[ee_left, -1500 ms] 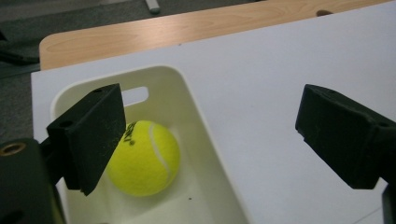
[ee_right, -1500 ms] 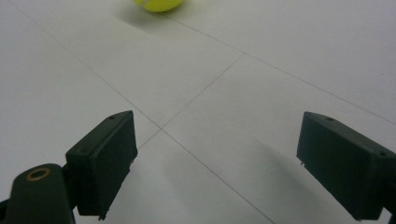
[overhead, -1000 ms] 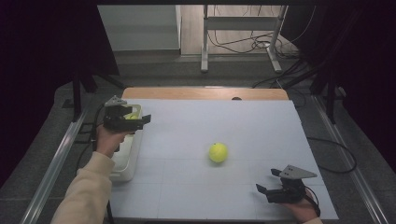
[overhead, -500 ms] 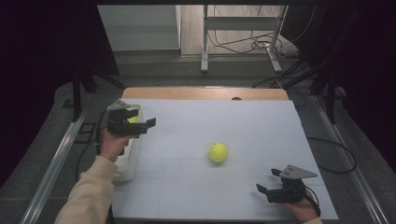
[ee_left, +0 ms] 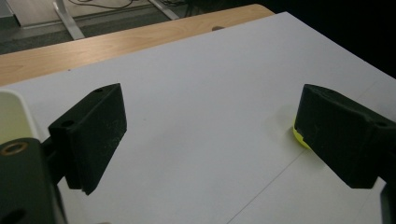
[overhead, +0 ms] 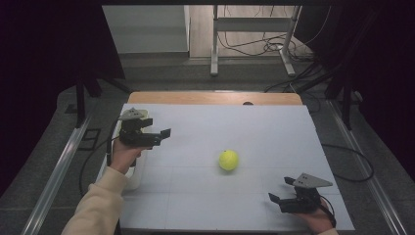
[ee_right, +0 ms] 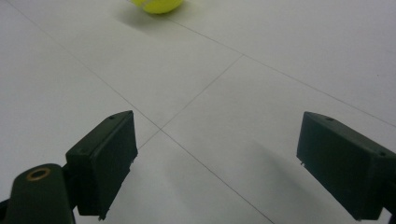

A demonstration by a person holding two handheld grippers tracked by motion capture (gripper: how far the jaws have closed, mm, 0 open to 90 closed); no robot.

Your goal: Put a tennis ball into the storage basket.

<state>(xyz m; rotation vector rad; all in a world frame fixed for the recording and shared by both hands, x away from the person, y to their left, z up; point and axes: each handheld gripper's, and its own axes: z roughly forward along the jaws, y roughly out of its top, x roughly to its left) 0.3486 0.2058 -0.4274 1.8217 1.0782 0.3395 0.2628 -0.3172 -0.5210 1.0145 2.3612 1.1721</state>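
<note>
The left gripper is heading, jaws wide and empty, toward the yellow ball sitting mid-table, well apart from it, while the right gripper is waiting wide nearby; next it probably needs lowering around the ball.

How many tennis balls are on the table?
1: the tennis ball lies mid-table on the white sheet. The white bin at the left edge could hide more.
</note>
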